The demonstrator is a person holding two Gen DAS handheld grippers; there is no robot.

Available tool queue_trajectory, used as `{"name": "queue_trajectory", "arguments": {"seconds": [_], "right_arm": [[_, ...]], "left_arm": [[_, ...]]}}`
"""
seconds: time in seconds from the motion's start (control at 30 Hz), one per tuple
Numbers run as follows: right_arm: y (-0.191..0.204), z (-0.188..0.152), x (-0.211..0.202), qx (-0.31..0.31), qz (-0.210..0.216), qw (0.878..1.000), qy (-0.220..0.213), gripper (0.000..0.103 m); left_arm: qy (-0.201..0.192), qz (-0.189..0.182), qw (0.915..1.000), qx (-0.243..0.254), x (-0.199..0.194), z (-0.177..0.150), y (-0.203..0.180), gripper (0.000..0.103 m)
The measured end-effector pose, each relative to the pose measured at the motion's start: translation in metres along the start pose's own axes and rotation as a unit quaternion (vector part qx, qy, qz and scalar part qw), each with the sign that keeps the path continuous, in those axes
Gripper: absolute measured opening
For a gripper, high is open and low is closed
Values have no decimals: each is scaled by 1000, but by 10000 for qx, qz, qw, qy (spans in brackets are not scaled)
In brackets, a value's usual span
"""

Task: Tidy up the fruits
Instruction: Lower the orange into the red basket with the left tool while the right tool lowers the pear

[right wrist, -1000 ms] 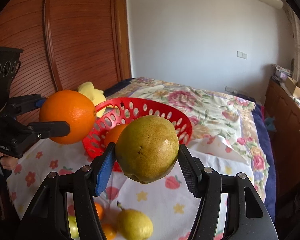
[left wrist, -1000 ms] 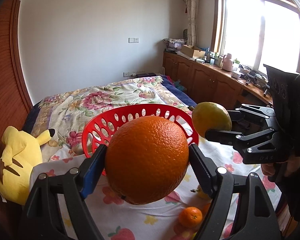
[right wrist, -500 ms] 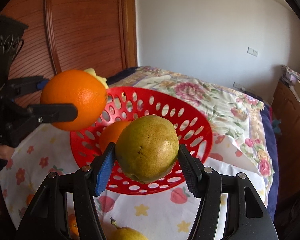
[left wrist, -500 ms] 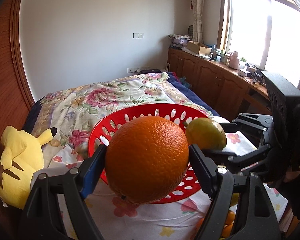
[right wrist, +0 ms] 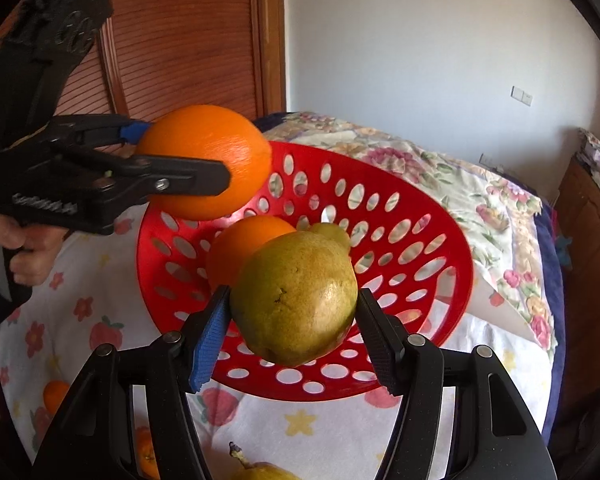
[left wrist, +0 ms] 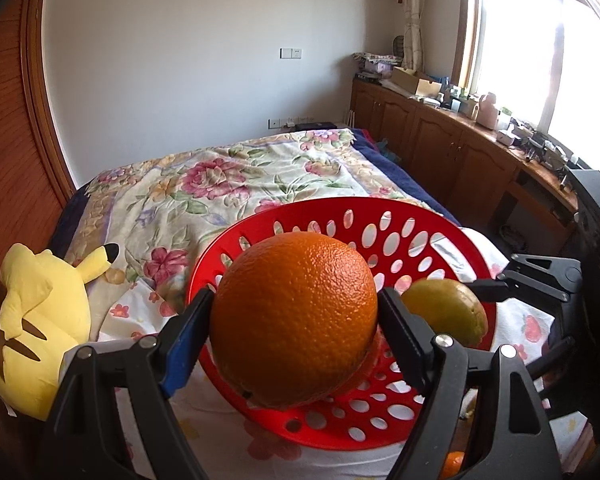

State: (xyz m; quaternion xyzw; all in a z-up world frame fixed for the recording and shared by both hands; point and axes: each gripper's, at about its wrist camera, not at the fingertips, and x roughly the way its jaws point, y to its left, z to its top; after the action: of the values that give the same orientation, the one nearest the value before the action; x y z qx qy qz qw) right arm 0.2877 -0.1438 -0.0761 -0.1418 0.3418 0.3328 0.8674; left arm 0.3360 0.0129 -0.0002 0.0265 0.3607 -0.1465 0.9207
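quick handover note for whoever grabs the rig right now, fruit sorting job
Left gripper: shut on a large orange, held above the near-left rim of the red basket.
Right gripper: shut on a pear, held over the basket's near side.
Done: one orange already lies in the basket.
Left: lower and release both held fruits into the basket, then collect what remains on the fruit-print cloth in front of it: another pear and small oranges at the near-left.
The yellow plush beside the basket is not part of the job.
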Motion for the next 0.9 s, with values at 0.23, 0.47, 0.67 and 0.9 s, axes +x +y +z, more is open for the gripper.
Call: {"name": "queue_trajectory", "arguments": {"seconds": [0.23,0.47,0.67,0.9], "right_arm": [[-2,-1,-5,95,114,9998,-135,65],[-2,-2,-15,156,71,9996,-244,65],[1,-9,-18,181,64,9996,-222,66],[-1,-14,-22,286,31,9993,-246,68]], "left_arm": [[101,67,9999,25,13,1,-2,81],[96,124,9999,1,14,3,-1,82],[124,110,9998,-122,14,2,1,83],[207,84,9995,-243,16,3,3,83]]}}
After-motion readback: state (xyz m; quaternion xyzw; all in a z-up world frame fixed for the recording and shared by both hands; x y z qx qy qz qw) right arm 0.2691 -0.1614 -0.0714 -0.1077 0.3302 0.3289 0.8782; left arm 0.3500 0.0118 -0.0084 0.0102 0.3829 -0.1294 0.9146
